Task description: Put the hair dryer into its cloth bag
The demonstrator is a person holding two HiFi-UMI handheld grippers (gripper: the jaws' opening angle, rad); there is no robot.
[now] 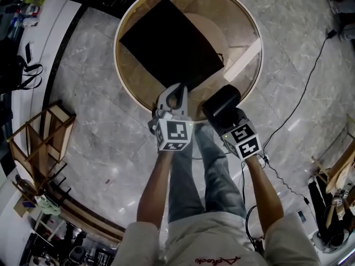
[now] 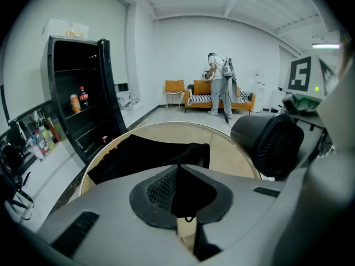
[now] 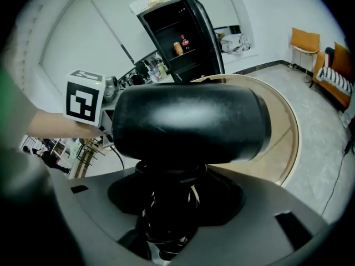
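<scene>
The round surface [image 1: 236, 15] carries the black cloth bag [image 1: 169, 46], spread flat from its centre toward 10 o'clock; it looks limp and light, so its mouth will likely sag shut unless lifted by the hem. The hair dryer [image 1: 222, 105], rigid, smooth-shelled and probably top-heavy, hangs over the rim at 5 o'clock and is best taken by its cord-wrapped handle, where the right gripper [image 3: 166, 204] is clamped. At 9 o'clock of it, the left gripper [image 2: 183, 195] pinches a fold of the bag's near edge at 6 o'clock.
</scene>
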